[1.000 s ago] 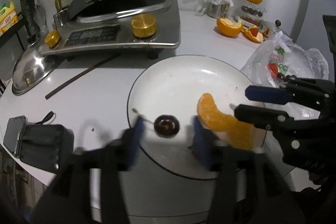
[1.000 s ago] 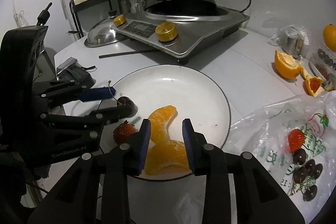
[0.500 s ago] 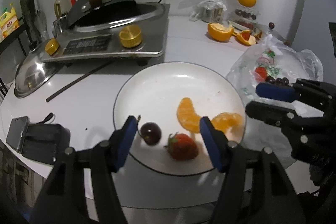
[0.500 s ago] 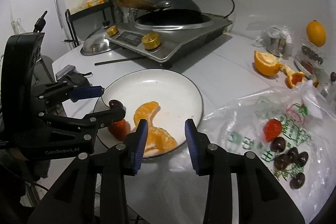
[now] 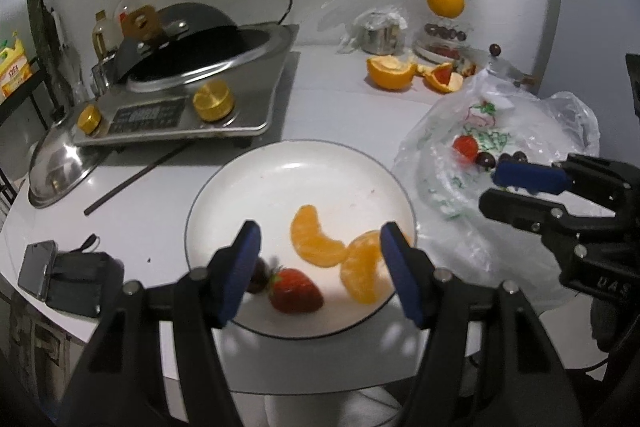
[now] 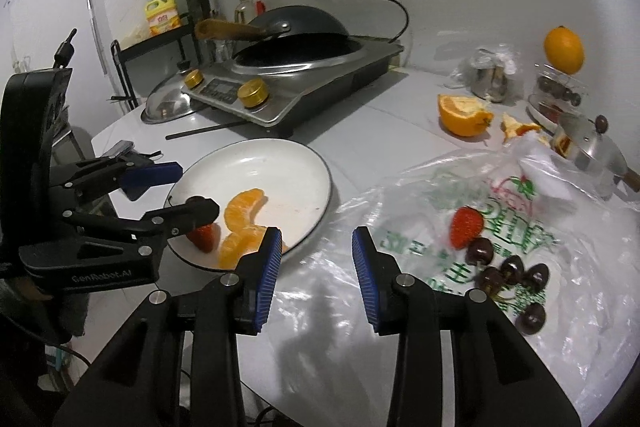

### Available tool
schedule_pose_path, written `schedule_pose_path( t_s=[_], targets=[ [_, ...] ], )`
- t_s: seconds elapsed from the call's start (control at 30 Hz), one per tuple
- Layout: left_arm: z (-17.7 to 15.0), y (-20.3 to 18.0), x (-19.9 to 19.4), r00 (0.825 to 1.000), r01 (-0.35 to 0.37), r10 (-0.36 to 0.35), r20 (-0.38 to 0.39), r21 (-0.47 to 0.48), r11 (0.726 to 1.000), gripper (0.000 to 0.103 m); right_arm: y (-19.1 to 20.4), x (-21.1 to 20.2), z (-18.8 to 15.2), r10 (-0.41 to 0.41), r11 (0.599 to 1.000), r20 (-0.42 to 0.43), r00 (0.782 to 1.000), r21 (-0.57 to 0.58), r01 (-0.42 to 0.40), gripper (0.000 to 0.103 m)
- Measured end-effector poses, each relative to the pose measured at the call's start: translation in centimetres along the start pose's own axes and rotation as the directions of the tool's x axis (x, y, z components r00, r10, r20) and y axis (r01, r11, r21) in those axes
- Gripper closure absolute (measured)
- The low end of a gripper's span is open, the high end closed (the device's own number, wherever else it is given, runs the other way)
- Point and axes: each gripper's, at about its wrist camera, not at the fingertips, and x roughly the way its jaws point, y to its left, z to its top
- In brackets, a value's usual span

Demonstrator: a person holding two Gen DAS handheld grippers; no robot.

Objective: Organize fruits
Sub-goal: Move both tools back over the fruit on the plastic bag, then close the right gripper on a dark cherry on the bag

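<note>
White tabletop (image 6: 360,131) is cluttered. Right gripper (image 6: 316,259), jaws parted and empty, has bagged cherries (image 6: 504,275) right of its fingers; thin plastic bag (image 6: 560,267) could be snagged. Left gripper (image 5: 320,267) is spread, empty, above plated strawberry (image 5: 294,291).

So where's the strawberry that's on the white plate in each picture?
Left wrist view: the strawberry lies at the plate's near edge, low in the middle, between the left gripper's fingers.
Right wrist view: the strawberry is left of centre, partly hidden behind the left gripper.
Shared landmark: the orange slices right beside it.
</note>
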Motion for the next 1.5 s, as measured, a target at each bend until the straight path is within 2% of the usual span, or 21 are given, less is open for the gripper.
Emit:
schedule_pose_path(
  t_s=[0.9, 1.27, 1.5],
  targets=[
    [1.8, -10.7, -1.8, 0.999, 0.020, -0.024, 0.024, 0.129, 0.991, 0.039, -8.1, -6.4, -4.3, -0.049, 0.995, 0.067, 0.997, 0.087, 0.043, 0.064],
    [1.6, -16.5, -0.4, 0.996, 0.092, -0.092, -0.004, 0.161, 0.983, 0.039, -12.0, -8.9, -6.3, -0.088, 0.990, 0.068, 0.994, 0.119, 0.079, 0.064],
    [1.3, -18.6, 0.9, 0.993, 0.119, -0.115, -0.034, 0.180, 0.976, 0.039, -14.0, -8.6, -7.7, -0.109, 0.984, 0.037, 0.993, 0.143, 0.102, 0.064]
  ],
)
